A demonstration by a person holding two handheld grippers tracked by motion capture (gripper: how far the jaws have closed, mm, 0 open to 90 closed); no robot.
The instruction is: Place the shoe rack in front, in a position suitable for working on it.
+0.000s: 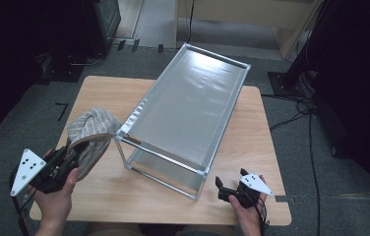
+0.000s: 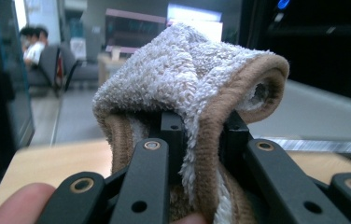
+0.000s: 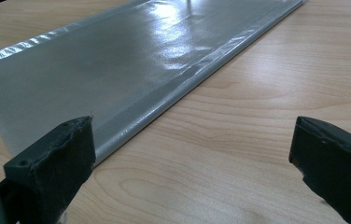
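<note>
Wooden table on grey carpet, dark room around it, cables trailing on the floor to the right. A metal-framed rack with a shiny grey sheet stretched over its top stands slanted across the middle of the table, its far end hanging out past the back edge.

Progress, as I read it: the towel is already picked up. The left gripper has its jaws pinched shut on it, and the cloth bunches up and flops over above the jaws, just beside the rack's near-left corner, perhaps brushing it. Nothing lies on the grey sheet yet. Likely work left: carrying the towel over to the rack and laying or draping it there. That is a guess from the layout.

In the left gripper view, the towel is a beige terry cloth with a brown hem, folded and clamped between the two black jaws; a fingertip shows at the bottom edge.

Pose: left hand low at the near-left corner, gripper aimed forward and up toward the rack. Right gripper sits near the front edge, jaws spread wide and holding nothing, pointed along the tabletop at the rack's base. Right gripper view confirms the gap, with bare wood between the jaws.
</note>
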